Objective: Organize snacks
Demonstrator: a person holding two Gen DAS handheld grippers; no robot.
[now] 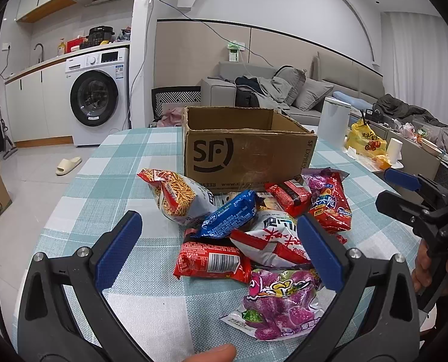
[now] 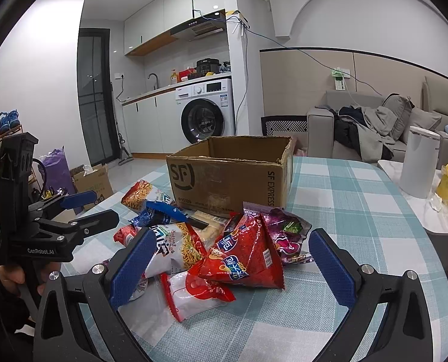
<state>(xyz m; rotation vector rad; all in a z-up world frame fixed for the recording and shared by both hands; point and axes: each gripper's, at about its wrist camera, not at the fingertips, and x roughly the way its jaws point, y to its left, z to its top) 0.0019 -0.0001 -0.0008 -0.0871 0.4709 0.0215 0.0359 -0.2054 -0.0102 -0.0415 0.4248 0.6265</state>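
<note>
So, start of sorting — left gripper (image 1: 218, 253) and right gripper (image 2: 233, 268) both spread wide, empty, above crinkly snack-packet pile (image 1: 254, 235) on checked-cloth desk (image 1: 118, 163). Next, likely: clamp one packet — carry to open brown cardboard box (image 1: 242, 154) at far side.

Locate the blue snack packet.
In the left wrist view the blue packet lies mid-pile on the table, right of the noodle bag, just before the box.

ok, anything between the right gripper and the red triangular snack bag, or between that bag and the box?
Nothing visible. The right gripper is open, and the red triangular bag lies on top of the pile straight ahead. Behind the pile, the cardboard box is open-topped, with only other snack packets between them.
</note>
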